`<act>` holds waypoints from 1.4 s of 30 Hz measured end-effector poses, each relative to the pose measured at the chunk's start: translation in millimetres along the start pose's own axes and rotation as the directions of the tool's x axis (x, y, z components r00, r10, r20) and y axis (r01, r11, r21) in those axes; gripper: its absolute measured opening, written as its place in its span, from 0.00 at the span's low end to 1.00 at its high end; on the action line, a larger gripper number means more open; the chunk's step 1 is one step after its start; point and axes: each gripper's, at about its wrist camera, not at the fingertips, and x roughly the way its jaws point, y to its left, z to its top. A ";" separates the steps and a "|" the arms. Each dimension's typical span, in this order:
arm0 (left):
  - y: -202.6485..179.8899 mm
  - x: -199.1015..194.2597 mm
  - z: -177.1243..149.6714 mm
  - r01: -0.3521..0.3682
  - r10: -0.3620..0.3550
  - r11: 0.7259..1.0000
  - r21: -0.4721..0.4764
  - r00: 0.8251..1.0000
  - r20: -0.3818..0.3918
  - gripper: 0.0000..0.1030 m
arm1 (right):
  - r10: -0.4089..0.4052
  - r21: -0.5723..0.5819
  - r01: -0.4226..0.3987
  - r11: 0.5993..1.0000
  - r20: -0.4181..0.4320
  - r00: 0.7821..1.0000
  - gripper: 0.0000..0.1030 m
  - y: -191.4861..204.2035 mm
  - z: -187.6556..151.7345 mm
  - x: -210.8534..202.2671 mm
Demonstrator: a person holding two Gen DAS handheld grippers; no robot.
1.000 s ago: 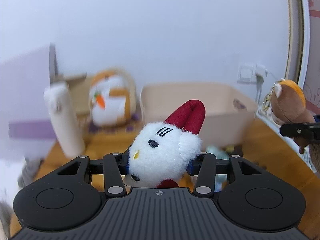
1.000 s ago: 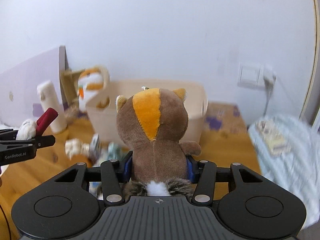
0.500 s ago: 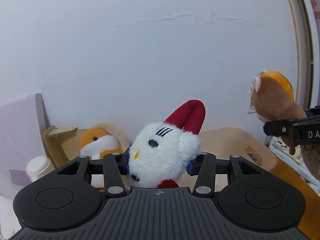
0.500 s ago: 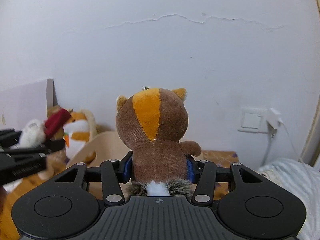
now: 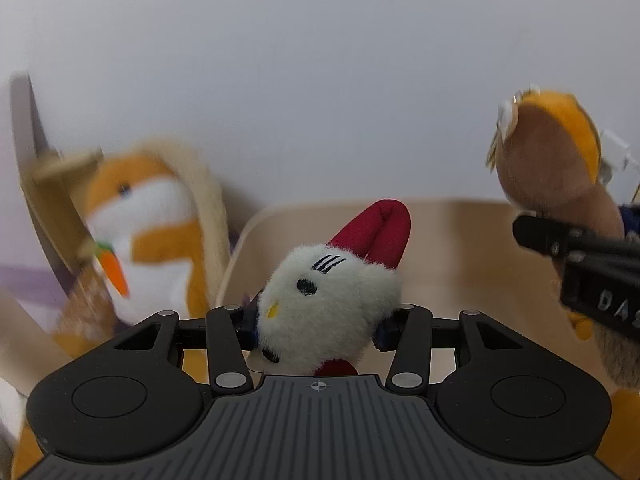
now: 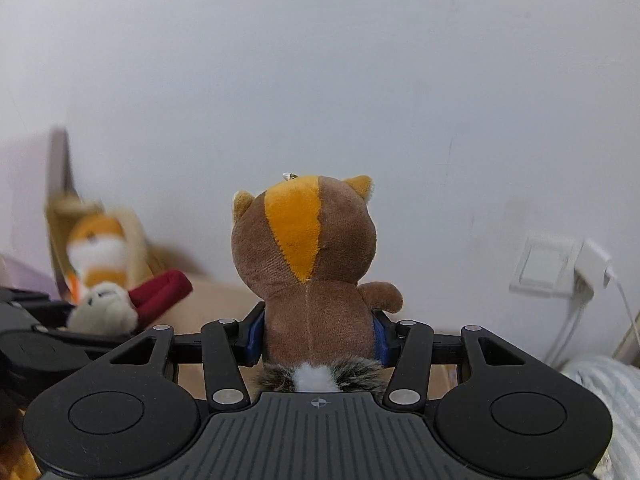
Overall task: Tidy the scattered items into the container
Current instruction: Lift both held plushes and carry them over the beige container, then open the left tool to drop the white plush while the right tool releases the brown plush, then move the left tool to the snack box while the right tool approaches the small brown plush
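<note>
My left gripper (image 5: 318, 326) is shut on a white cat plush with a red bow (image 5: 332, 300) and holds it over the near rim of the beige container (image 5: 452, 240). My right gripper (image 6: 318, 334) is shut on a brown and orange squirrel plush (image 6: 308, 264), seen from behind, held in the air. The squirrel plush also shows at the right of the left wrist view (image 5: 552, 168), above the container. The cat plush shows at the left of the right wrist view (image 6: 108, 308). The container's inside is mostly hidden.
An orange and white plush with a carrot (image 5: 148, 240) sits in a woven basket left of the container, against the white wall. A wall socket with a plugged charger (image 6: 560, 268) is at the right. Striped bedding (image 6: 608, 400) lies at the lower right.
Both grippers have moved forward and tilted down with their plushes. The container has come closer and now fills the view behind the cat plush. The grips are unchanged.
</note>
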 end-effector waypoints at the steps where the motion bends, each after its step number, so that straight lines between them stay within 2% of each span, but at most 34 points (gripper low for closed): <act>1: 0.1 5.3 -2.8 -0.001 0.001 1.000 0.003 1.000 -0.018 0.48 | -0.009 -0.002 0.009 1.000 -0.038 0.999 0.46 0.9 -2.1 8.6; 4: -1.4 20.2 -11.7 -0.003 0.005 1.000 0.024 0.998 -0.055 0.49 | -0.018 -0.009 0.017 1.000 -0.140 0.990 0.46 1.6 -9.1 30.4; 7: -5.8 27.5 -17.5 -0.024 0.030 0.995 0.099 0.998 -0.054 0.51 | -0.006 -0.028 -0.001 1.000 -0.225 0.974 0.46 1.5 -16.6 46.8; 10: -10.2 31.2 -20.3 -0.035 0.044 0.990 0.136 0.997 -0.059 0.51 | 0.007 -0.033 -0.017 0.999 -0.286 0.958 0.46 0.6 -24.6 58.5; 15: -9.7 42.1 -19.1 -0.048 0.058 0.985 0.165 0.997 -0.054 0.52 | 0.028 -0.015 -0.034 0.999 -0.319 0.947 0.46 -3.6 -31.6 63.4; 16: -10.0 41.5 -19.3 -0.044 0.053 0.984 0.171 0.997 -0.049 0.54 | 0.030 -0.022 -0.039 0.999 -0.321 0.947 0.47 -3.6 -31.8 62.0; 17: -10.3 40.3 -19.7 -0.044 0.053 0.983 0.178 0.998 -0.044 0.59 | 0.023 -0.036 -0.037 0.999 -0.323 0.946 0.56 -3.0 -32.3 59.9; 20: -9.9 35.5 -21.2 -0.057 0.062 0.980 0.188 0.998 -0.021 0.72 | 0.009 -0.079 -0.035 0.996 -0.307 0.952 0.61 -3.4 -33.1 48.6; 24: -1.4 28.3 -22.6 -0.047 0.049 0.987 0.156 0.999 -0.011 0.75 | 0.013 -0.075 -0.034 0.997 -0.268 0.963 0.69 -12.2 -30.6 29.9; 28: 3.5 5.5 -27.3 -0.003 0.001 0.992 0.125 1.000 0.015 0.77 | 0.026 -0.050 -0.038 0.998 -0.225 0.974 0.74 -26.1 -38.5 0.5; 35: 8.0 -61.8 -50.4 -0.018 -0.004 0.983 0.184 0.993 0.122 0.79 | 0.076 -0.022 -0.080 0.997 -0.132 0.988 0.77 -11.4 -41.2 -60.4; 38: 14.5 -91.5 -64.3 -0.013 -0.019 0.977 0.213 0.989 0.149 0.79 | 0.095 -0.028 -0.098 0.995 -0.097 0.991 0.85 -7.2 -50.4 -92.5; 42: 29.9 -125.9 -87.7 0.019 -0.056 0.973 0.231 0.986 0.156 0.80 | 0.097 -0.051 -0.100 0.994 -0.064 0.993 0.85 -0.8 -68.2 -126.5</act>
